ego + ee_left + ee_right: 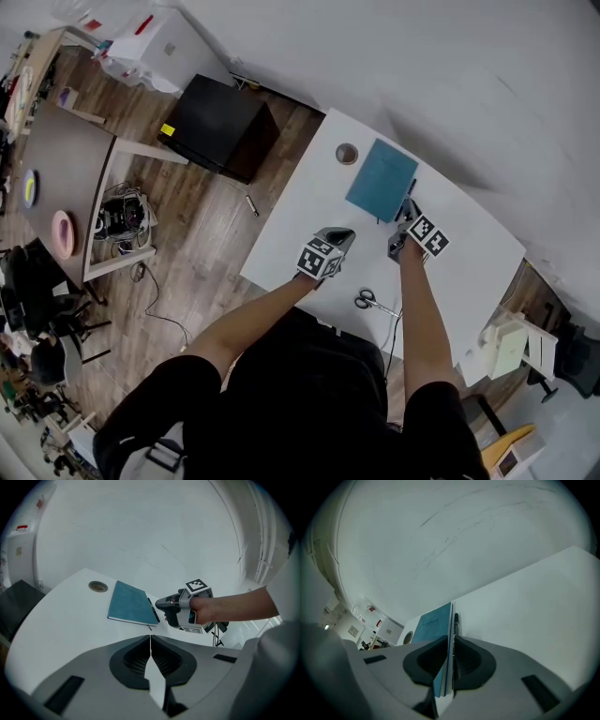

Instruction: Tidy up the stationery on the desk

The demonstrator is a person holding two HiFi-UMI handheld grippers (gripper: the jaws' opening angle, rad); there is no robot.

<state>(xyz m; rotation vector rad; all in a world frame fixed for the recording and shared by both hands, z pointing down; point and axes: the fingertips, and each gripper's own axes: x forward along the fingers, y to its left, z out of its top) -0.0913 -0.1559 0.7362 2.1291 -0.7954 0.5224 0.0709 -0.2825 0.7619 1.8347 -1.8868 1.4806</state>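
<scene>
Pinches the teal notebook by its near edge between the fingers of the right gripper, black pen just beyond the right fingertip. Holds the left gripper with fingers pressed together, empty.

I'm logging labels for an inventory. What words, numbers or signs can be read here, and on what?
Teal notebook cover: one short printed word, too blurred to read.
Yellow label on the black box: too small to read.
Cubes on the left gripper and right gripper: black-and-white square markers, no letters.
No text can be quoted as it reads.
</scene>
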